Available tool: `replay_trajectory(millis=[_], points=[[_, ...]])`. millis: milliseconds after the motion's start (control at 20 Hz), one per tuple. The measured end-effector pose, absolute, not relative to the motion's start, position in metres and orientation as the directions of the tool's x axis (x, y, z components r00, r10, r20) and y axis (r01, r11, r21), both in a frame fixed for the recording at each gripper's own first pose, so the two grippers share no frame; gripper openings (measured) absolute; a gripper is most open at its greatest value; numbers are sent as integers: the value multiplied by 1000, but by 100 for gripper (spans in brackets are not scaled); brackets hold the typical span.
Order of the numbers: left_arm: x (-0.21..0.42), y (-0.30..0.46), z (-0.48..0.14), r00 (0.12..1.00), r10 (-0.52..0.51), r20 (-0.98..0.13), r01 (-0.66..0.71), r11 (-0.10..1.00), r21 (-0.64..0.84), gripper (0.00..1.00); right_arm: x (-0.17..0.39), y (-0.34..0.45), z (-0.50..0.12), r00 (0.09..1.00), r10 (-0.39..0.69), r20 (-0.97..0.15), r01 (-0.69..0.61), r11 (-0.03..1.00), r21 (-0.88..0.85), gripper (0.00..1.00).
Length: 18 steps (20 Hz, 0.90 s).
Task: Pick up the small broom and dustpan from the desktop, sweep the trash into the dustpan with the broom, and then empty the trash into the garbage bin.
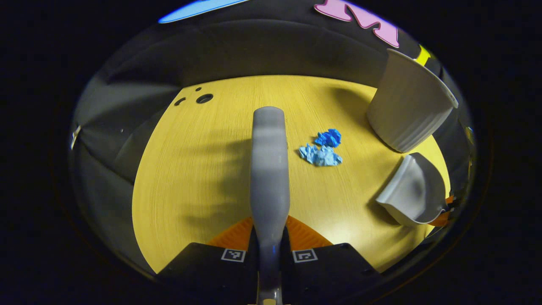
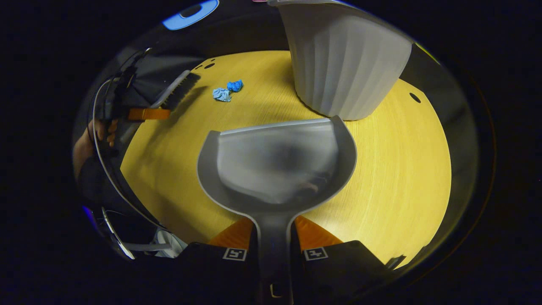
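In the left gripper view, the left gripper (image 1: 269, 237) is clamped on the grey broom (image 1: 268, 169), both fingers pressing its handle, which runs straight ahead over the yellow wooden desktop (image 1: 190, 178). Just beyond the broom's far end and slightly to its right lie two crumpled blue paper scraps (image 1: 322, 149), touching each other on the desktop. Farther right stands the white ribbed garbage bin (image 1: 406, 106), with the grey dustpan (image 1: 413, 190) below it at the right edge of the view.

In the right gripper view, the right gripper (image 2: 273, 241) is closed on the dustpan's (image 2: 275, 169) handle, the pan spreading ahead of the fingers with its open lip facing away. The garbage bin (image 2: 343, 63) stands just beyond the lip, slightly right. This view adds the broom's dark bristles (image 2: 180, 91) far to the left, a person's hand (image 2: 95, 135) behind them, and the paper scraps (image 2: 226, 91) ahead-left, near the bristles, well apart from the dustpan.
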State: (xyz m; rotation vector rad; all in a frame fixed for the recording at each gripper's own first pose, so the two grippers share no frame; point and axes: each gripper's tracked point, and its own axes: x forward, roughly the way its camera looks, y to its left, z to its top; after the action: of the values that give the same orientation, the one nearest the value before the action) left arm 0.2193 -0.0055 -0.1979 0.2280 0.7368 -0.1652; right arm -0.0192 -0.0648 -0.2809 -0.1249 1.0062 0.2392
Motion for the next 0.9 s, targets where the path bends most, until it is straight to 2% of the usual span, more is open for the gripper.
replay_trajectory(millis=[100, 150, 500, 600, 650, 850, 900], points=[[251, -7, -191, 752, -43, -658, 256, 938, 232, 22, -20, -70, -282, 505, 142, -851, -283, 959, -8, 34], [262, -11, -190, 751, -44, -659, 285, 921, 264, 26, -20, -70, -282, 501, 148, -853, -291, 957, -5, 34], [303, -33, -196, 679, -59, -731, 537, 720, 441, 26, -20, -63, -286, 491, 175, -853, -346, 938, -7, 34], [303, -43, -204, 649, -61, -758, 590, 670, 451, 29, -19, -61, -288, 485, 183, -855, -362, 932, -5, 34], [300, -50, -207, 636, -69, -769, 616, 646, 451, 26, -17, -60, -290, 485, 186, -855, -371, 929, -8, 34], [280, -83, -214, 597, -121, -793, 710, 540, 452, 26, -19, -58, -292, 477, 198, -856, -401, 916, -11, 34], [272, -91, -218, 584, -128, -802, 732, 511, 452, 29, -17, -59, -289, 477, 202, -855, -405, 914, -10, 34]])
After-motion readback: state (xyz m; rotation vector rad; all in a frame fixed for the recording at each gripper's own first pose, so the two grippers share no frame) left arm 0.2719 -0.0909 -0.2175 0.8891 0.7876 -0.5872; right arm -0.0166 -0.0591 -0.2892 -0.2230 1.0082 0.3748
